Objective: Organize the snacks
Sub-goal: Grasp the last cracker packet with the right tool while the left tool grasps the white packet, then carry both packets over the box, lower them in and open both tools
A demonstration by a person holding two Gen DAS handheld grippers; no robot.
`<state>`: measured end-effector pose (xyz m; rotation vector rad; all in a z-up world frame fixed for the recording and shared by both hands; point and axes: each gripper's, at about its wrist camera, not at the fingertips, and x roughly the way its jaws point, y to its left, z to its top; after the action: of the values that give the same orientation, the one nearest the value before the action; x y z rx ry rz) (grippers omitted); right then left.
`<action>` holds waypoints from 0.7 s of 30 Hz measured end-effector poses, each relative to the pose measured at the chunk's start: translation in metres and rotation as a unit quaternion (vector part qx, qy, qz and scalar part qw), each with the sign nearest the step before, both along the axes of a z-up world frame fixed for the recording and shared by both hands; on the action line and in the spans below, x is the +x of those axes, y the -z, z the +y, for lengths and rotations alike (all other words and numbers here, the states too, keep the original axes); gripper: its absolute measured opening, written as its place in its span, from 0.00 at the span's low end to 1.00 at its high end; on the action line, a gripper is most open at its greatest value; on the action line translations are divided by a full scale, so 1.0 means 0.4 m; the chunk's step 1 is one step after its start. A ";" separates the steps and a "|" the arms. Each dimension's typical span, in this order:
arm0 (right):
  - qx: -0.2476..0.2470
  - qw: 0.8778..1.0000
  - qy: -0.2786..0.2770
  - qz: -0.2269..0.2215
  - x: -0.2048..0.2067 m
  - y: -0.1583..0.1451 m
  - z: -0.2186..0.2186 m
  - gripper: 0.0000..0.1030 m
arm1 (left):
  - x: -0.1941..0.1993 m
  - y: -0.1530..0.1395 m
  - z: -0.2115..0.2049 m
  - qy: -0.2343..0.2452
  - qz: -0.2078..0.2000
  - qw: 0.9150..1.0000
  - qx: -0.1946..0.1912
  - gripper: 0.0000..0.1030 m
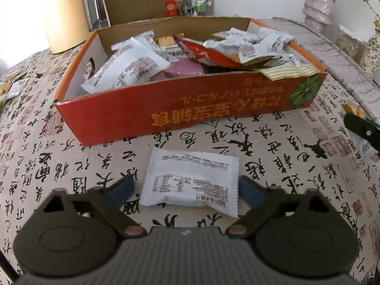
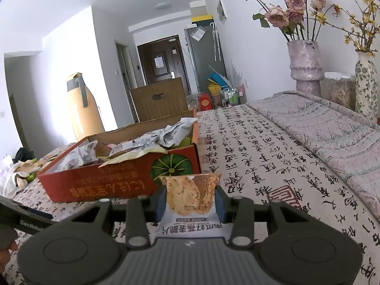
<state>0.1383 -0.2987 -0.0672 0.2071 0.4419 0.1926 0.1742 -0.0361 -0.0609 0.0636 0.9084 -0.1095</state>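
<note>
A red cardboard box full of snack packets stands on the calligraphy-print tablecloth; it also shows in the right wrist view. A white snack packet lies flat on the cloth just in front of the box. My left gripper is open, its blue-padded fingers on either side of that packet at its near end. My right gripper is shut on a snack packet with a crisp picture, held upright above the cloth to the right of the box. The right gripper also shows at the edge of the left wrist view.
A yellow thermos jug stands behind the box. Vases with flowers and a jar stand at the far right on a folded grey cloth. More packets lie at the table's left edge.
</note>
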 end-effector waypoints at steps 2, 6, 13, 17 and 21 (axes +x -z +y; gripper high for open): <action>0.001 1.000 0.001 0.000 -0.001 0.000 -0.001 0.40 | -0.012 -0.007 0.001 0.003 -0.006 1.000 -0.002 0.71; 0.002 1.000 0.002 -0.001 -0.002 0.000 -0.002 0.40 | -0.026 -0.008 0.004 0.003 -0.016 1.000 -0.004 0.64; 0.001 1.000 0.002 -0.005 -0.005 -0.001 -0.002 0.40 | -0.047 -0.010 0.017 -0.005 -0.025 1.000 -0.013 0.60; -0.004 1.000 0.003 -0.012 -0.011 -0.004 0.003 0.40 | -0.057 -0.018 0.022 -0.006 -0.033 0.999 -0.016 0.61; -0.017 1.000 0.001 -0.014 -0.020 -0.009 0.014 0.40 | -0.077 -0.049 0.024 0.000 -0.054 0.998 -0.019 0.61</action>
<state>0.1304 -0.2930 -0.0637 0.1714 0.4160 0.1861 0.1434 -0.0267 -0.0414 0.0339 0.7974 -0.1211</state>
